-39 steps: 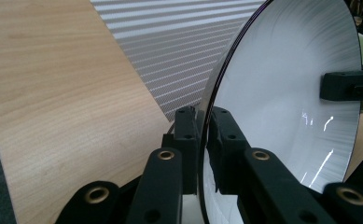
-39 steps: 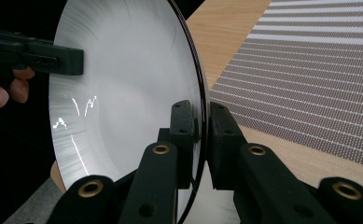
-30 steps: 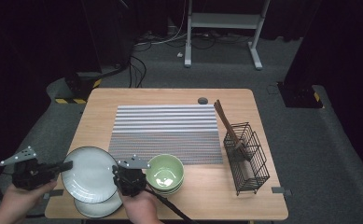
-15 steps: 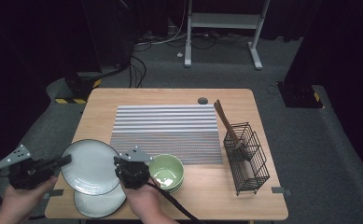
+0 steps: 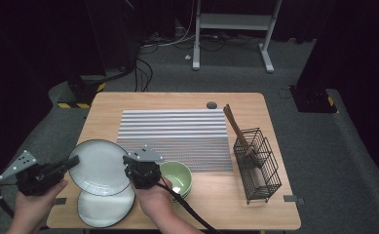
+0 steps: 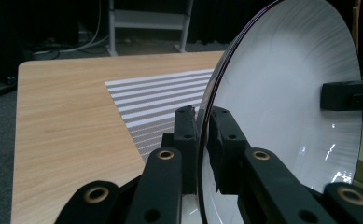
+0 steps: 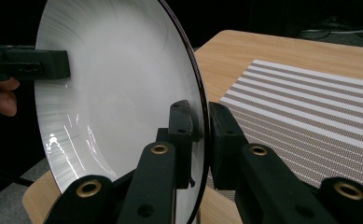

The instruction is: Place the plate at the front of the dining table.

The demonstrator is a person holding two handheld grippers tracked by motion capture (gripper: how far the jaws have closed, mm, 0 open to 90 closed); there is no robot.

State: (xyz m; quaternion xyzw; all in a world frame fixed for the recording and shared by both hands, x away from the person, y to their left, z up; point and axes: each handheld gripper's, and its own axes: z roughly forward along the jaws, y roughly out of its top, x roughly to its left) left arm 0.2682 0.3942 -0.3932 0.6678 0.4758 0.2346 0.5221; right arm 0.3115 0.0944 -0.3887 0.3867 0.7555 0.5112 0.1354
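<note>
Both grippers clamp the white plate (image 5: 99, 166) now: left gripper (image 5: 69, 163) on one rim, right gripper (image 5: 128, 168) opposite, holding it above another plate (image 5: 104, 209) at the surface's near-left corner.

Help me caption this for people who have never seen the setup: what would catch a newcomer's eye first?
First, the white plate at the table's near left corner, pinched at opposite rims by the left gripper and the right gripper, above a second plate on the table. Next, the striped mat at the centre, with a green bowl at its near edge. At the right stands a black wire basket holding chopsticks.
</note>
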